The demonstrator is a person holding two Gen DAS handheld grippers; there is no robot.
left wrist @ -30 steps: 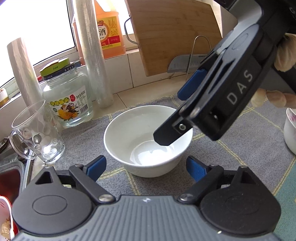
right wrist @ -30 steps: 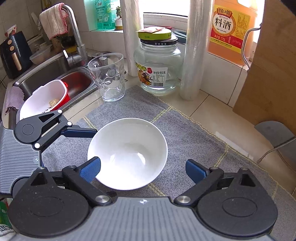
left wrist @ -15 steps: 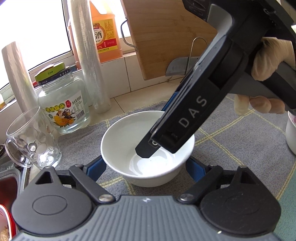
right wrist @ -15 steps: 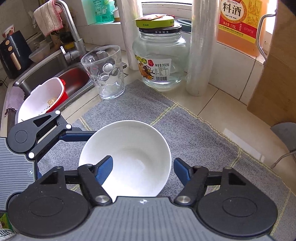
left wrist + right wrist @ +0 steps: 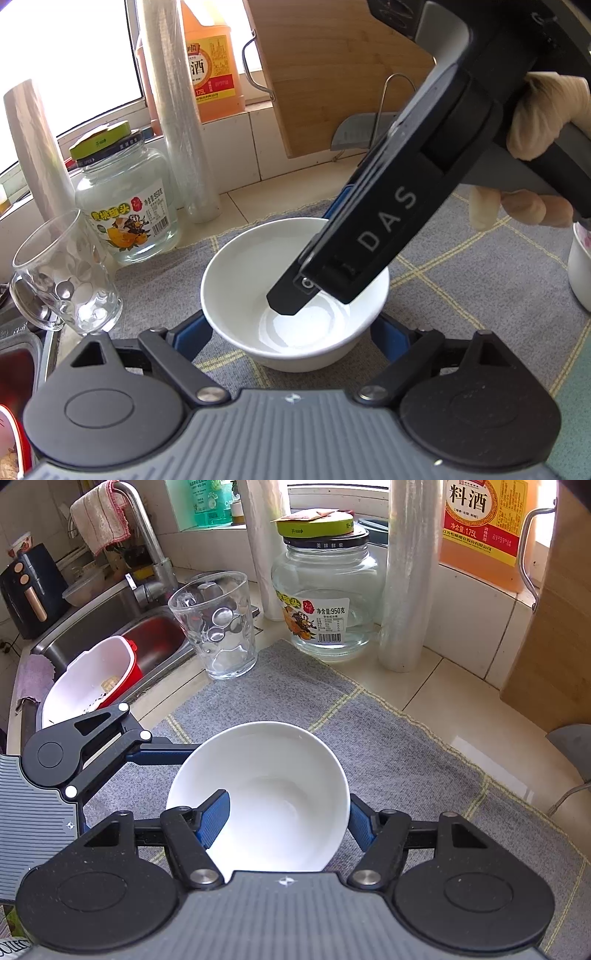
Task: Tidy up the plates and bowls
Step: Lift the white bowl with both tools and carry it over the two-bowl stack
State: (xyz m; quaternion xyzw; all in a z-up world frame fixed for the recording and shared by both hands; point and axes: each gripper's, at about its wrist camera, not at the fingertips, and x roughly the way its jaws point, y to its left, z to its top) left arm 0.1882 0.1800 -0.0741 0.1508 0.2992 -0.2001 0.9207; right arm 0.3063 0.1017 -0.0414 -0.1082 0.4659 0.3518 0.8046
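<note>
Plain white bowl [image 5: 266, 794], glossy, upright on grey mat [image 5: 388, 746].

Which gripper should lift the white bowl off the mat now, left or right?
Right. The right gripper already has its jaws closed across the white bowl wall, one finger inside, one outside. The left gripper merely straddles the bowl with jaws open.

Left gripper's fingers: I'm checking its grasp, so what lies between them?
In the left wrist view, the white bowl sits between the left gripper's open fingers, and the right gripper grips its rim.
</note>
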